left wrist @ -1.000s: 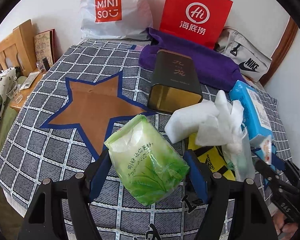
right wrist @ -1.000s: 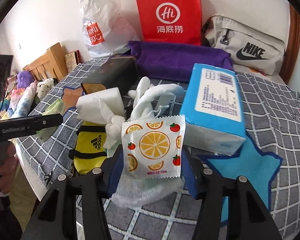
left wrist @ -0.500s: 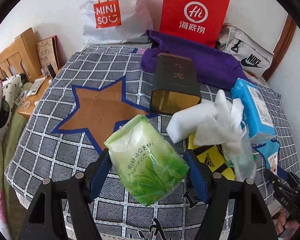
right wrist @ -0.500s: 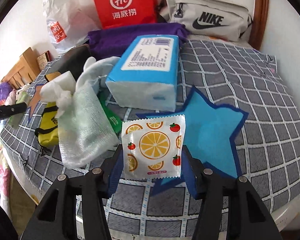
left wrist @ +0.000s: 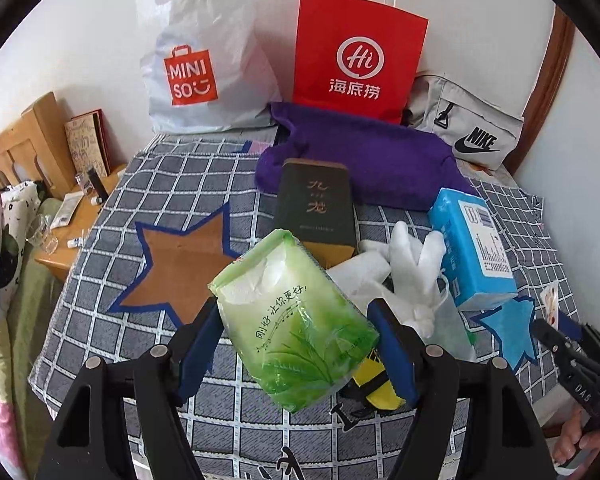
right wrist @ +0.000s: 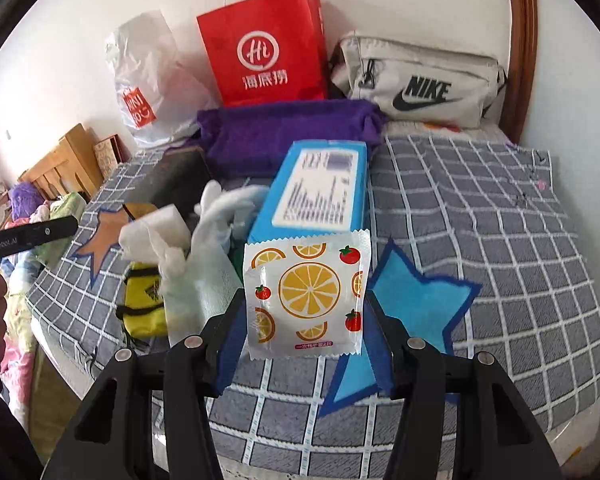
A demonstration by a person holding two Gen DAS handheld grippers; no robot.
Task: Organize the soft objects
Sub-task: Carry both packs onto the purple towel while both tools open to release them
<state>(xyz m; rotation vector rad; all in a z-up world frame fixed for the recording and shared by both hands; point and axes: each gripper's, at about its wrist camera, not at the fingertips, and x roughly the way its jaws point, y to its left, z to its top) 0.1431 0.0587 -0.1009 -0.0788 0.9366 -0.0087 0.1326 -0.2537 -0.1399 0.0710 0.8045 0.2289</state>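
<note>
My left gripper point(left wrist: 294, 320) is shut on a green tissue pack point(left wrist: 296, 320), held above the checked cloth point(left wrist: 100, 320) near the brown star patch point(left wrist: 184, 268). My right gripper point(right wrist: 302, 312) is shut on a white sachet printed with oranges and tomatoes point(right wrist: 306, 300), over the blue star patch point(right wrist: 416, 296). A pile sits between the stars: white gloves point(left wrist: 416, 268), a white sponge point(right wrist: 156, 236), a mesh bag point(right wrist: 196, 296), a yellow pouch point(right wrist: 142, 308) and a blue tissue box point(right wrist: 320, 192).
A dark tin box point(left wrist: 316, 208) lies behind the pile, with a purple towel point(left wrist: 364, 156) beyond it. A white shopping bag point(left wrist: 204, 64), a red paper bag point(left wrist: 360, 56) and a grey Nike bag point(left wrist: 468, 128) stand along the wall. A wooden bedside stand point(left wrist: 72, 224) is at the left.
Both grippers have risen with their packs, so the table looks farther off. The right gripper swung right to above the blue star, then turned back towards the pile.
</note>
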